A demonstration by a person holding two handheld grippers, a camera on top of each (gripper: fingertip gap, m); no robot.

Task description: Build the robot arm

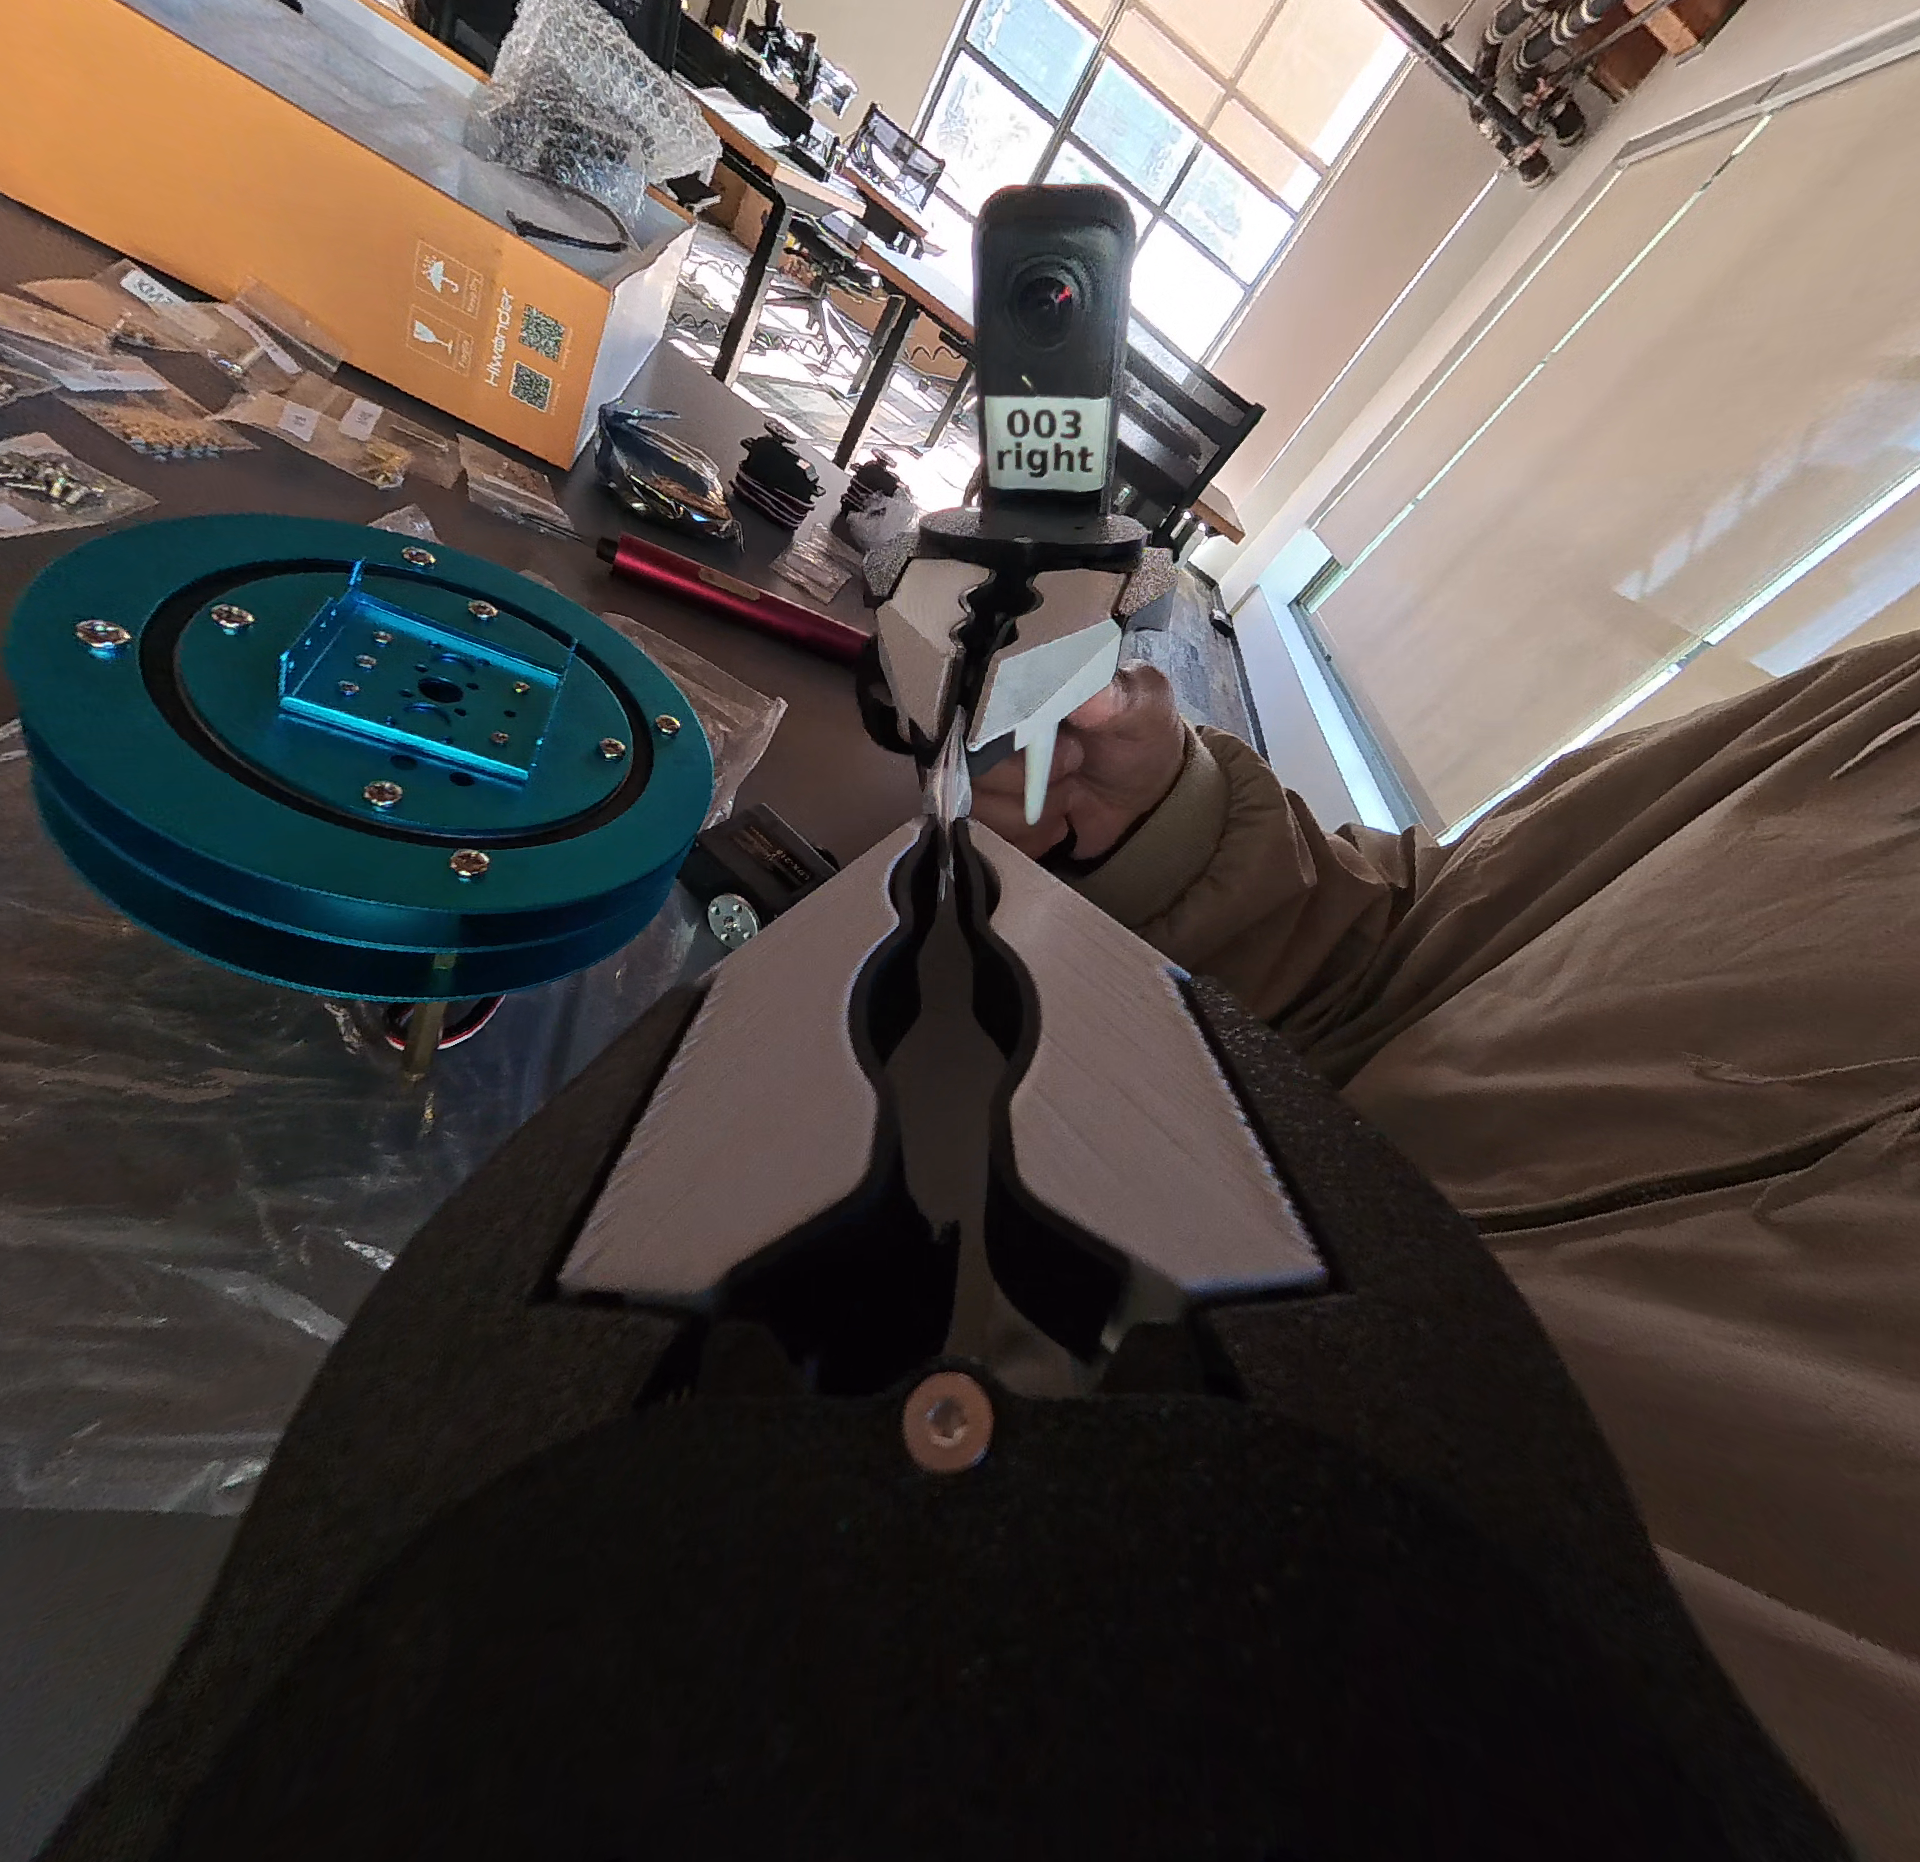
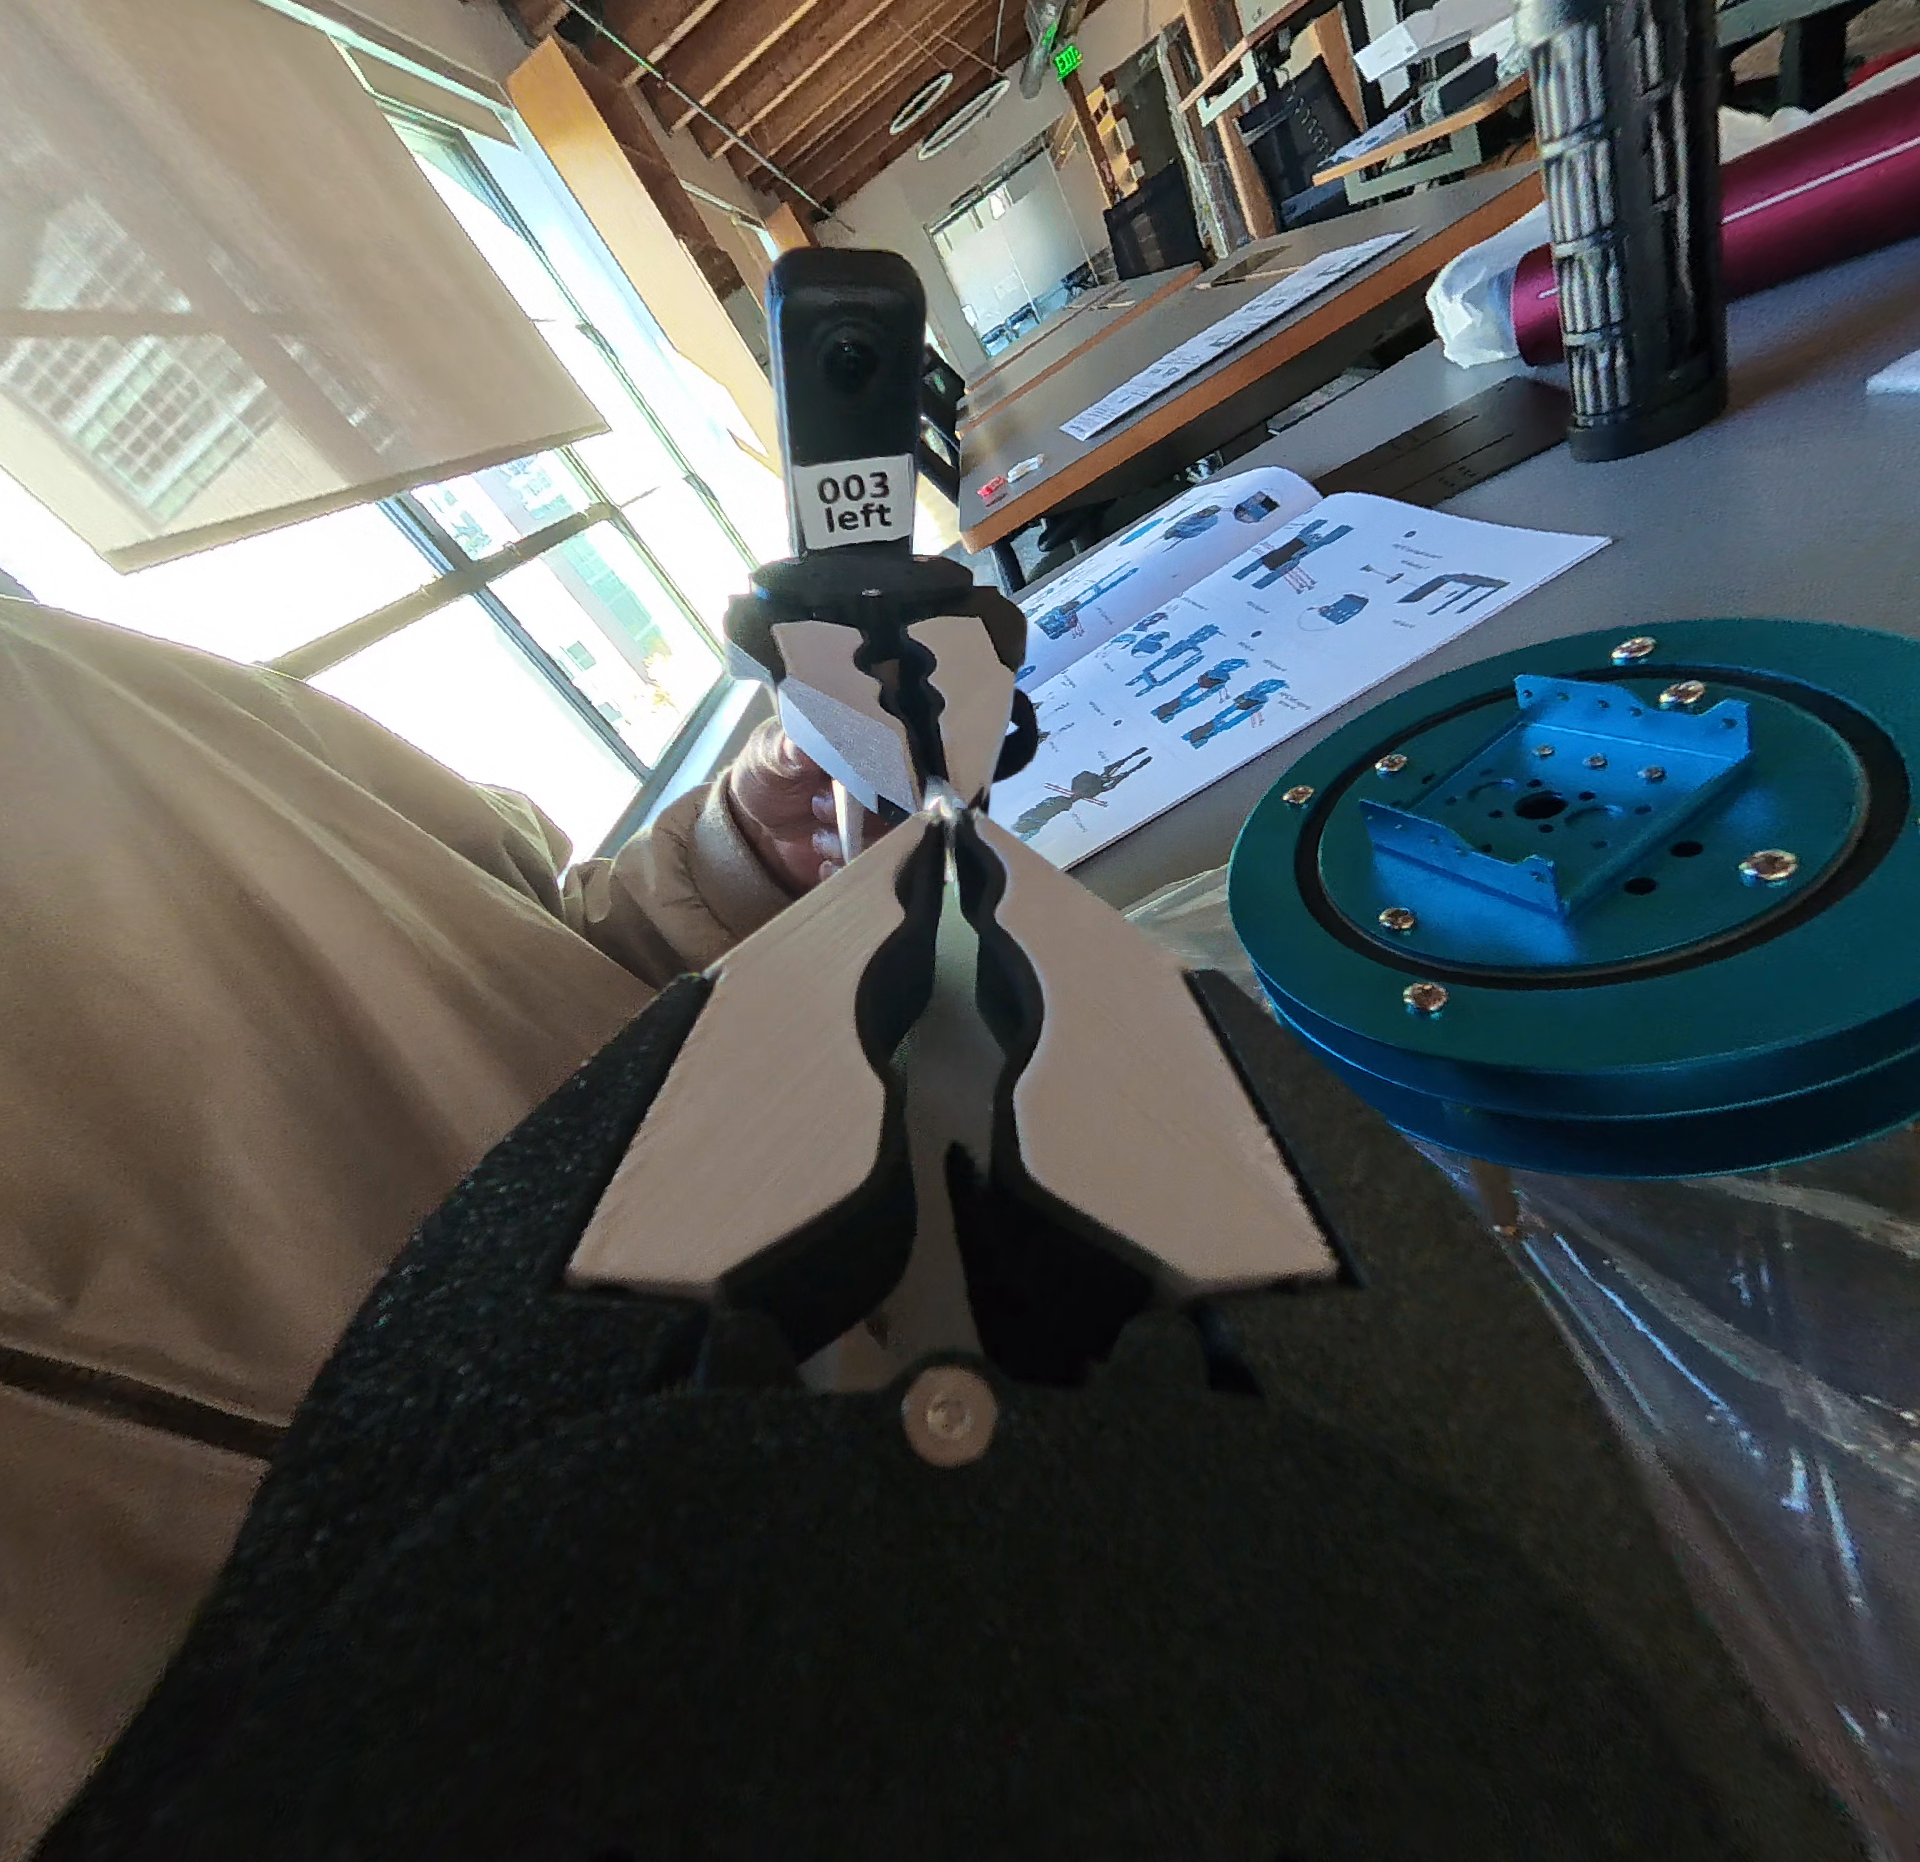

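My left gripper point(image 1: 940, 838) and my right gripper point(image 1: 961, 763) point at each other tip to tip, above the table's edge. Both are shut on a small, thin clear plastic piece point(image 1: 948, 799) stretched between the tips; what it is cannot be told. In the right wrist view my right gripper point(image 2: 945, 838) meets the left gripper point(image 2: 925, 773) on the same piece point(image 2: 940, 810). A teal round metal base point(image 1: 353, 752) with a blue bracket point(image 1: 426, 690) screwed on top stands beside them, also seen in the right wrist view point(image 2: 1590, 908).
An orange box point(image 1: 312, 202), bubble wrap point(image 1: 582, 98), small bags of screws point(image 1: 104, 410), black servos point(image 1: 779, 482) and a red tool handle point(image 1: 727, 597) lie behind the base. An open manual point(image 2: 1299, 628), a black bottle point(image 2: 1621, 202) and clear plastic sheet point(image 2: 1714, 1397) are nearby. A person's tan jacket point(image 1: 1558, 981) fills one side. Only a small space, under 4 cm, lies between the two pairs of fingers.
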